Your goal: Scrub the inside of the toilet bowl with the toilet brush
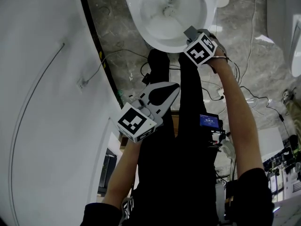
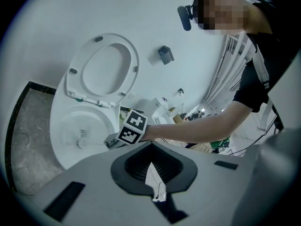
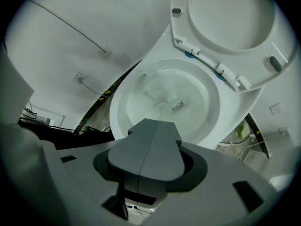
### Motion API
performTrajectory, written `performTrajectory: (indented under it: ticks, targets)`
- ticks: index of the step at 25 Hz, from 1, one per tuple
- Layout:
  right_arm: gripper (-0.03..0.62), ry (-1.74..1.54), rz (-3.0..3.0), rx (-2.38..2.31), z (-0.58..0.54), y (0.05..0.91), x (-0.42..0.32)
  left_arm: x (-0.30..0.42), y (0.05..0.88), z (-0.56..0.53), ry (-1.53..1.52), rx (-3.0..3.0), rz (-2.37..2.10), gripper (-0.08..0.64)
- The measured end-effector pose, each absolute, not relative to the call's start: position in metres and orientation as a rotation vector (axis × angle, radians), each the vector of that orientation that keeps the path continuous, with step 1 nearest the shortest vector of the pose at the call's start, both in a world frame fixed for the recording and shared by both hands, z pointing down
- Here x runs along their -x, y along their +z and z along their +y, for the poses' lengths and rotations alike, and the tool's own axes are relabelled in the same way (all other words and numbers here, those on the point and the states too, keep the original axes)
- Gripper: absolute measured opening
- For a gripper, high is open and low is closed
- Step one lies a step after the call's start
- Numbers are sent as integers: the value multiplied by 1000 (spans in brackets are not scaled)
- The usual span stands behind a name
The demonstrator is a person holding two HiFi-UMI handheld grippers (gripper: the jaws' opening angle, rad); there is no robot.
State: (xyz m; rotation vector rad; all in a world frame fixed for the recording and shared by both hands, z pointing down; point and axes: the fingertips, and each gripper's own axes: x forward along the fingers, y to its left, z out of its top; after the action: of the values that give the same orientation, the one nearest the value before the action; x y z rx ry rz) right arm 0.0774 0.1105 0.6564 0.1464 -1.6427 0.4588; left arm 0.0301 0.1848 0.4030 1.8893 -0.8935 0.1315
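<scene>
On marble floor (image 1: 263, 65), toilet bowl (image 3: 120, 102) sits just beyond right claw (image 3: 152, 125).

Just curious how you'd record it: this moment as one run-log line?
right hand-held gripper: shut, empty, at toilet bowl rim | left hand-held gripper: away from bowl | seat: up

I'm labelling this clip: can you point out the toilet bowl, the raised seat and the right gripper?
toilet bowl (image 3: 118, 108), right gripper view, on its rim.
raised seat (image 2: 115, 38), left gripper view, top of the ring.
right gripper (image 1: 190, 32), head view, at its jaw tips.
</scene>
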Motion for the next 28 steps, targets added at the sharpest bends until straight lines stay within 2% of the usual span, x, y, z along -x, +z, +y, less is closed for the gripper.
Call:
performTrajectory:
  ticks: [3,14,28]
  targets:
    - [239,423,-1614,-64,119,658,-83,-30,404,185,131,-1887,-894,9]
    - [221,275,-1637,-84,142,645,-93,-29,404,186,128,-1889,-898,9]
    - [204,275,-1638,-107,183,596,-143,-28,401,183,118,-1893,-899,9]
